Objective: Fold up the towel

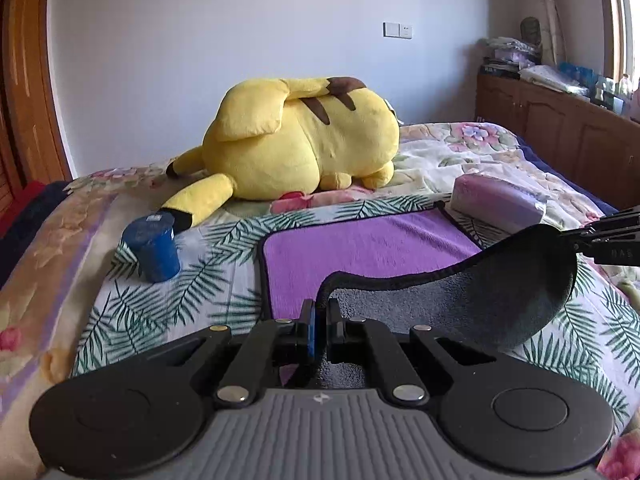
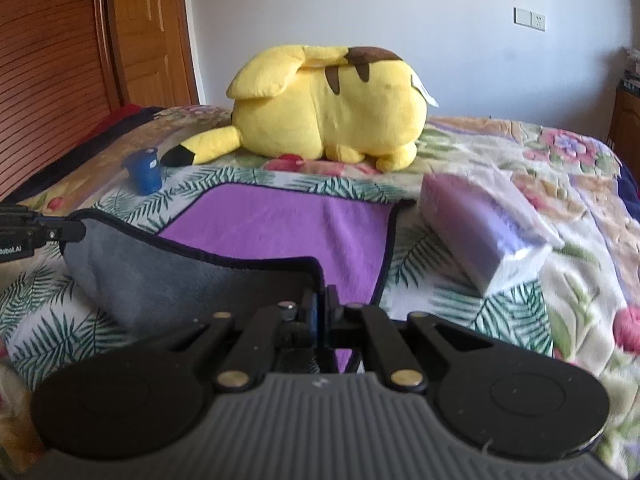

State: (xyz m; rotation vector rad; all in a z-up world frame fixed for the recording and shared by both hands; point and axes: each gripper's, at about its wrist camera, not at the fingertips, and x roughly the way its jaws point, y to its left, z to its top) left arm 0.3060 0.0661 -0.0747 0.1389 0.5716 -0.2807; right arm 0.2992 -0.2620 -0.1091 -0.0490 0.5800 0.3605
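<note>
A towel, purple on top and grey underneath, with a black hem, lies on the leaf-patterned bedspread. Its near edge is lifted, showing the grey side. My left gripper is shut on the near left corner. My right gripper enters the left wrist view at the right edge, shut on the other near corner. In the right wrist view the towel lies ahead, my right gripper pinches its hem, and the left gripper holds the far grey corner.
A big yellow plush toy lies behind the towel. A blue cup stands left of the towel. A wrapped purple tissue pack lies at its right far corner. A wooden cabinet runs along the right.
</note>
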